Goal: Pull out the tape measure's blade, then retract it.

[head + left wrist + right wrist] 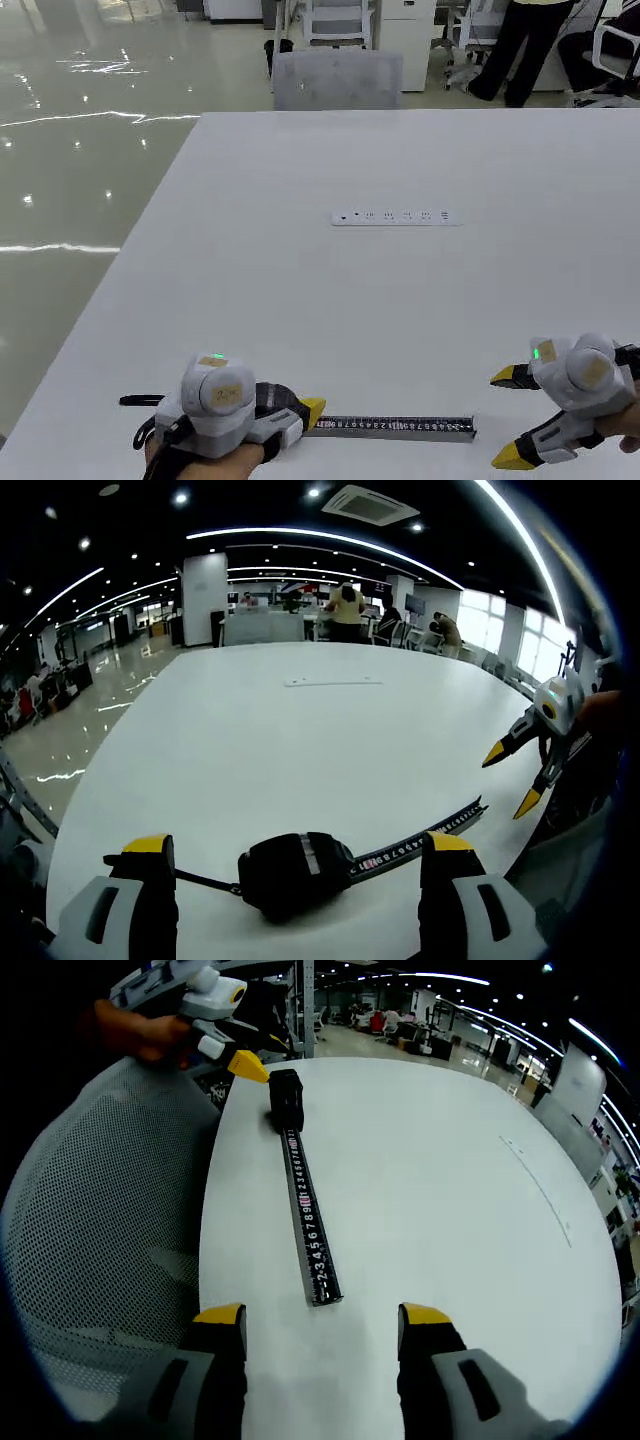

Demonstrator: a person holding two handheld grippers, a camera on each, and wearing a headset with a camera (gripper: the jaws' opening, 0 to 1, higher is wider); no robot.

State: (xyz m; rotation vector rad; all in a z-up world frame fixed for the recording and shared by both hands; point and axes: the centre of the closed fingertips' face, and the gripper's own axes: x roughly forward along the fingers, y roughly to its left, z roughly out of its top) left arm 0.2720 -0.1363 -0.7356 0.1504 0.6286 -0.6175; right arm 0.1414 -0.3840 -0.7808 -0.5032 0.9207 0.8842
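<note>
White table [300, 300], glossy floor [80, 130], grey chair [337, 80]

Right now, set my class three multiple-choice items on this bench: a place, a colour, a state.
1. Where is the tape measure's case? A between the jaws of the left tool; B beside the power strip; C on the chair.
2. What colour are the tools' tips? A red; B yellow; C blue.
3. The blade is: A retracted; B pulled out, flat on the table; C snapped in two.
Answers: 1 A, the left gripper view shows it between the jaws. 2 B, every tip seen is yellow. 3 B, its numbered length lies along the table.
</note>
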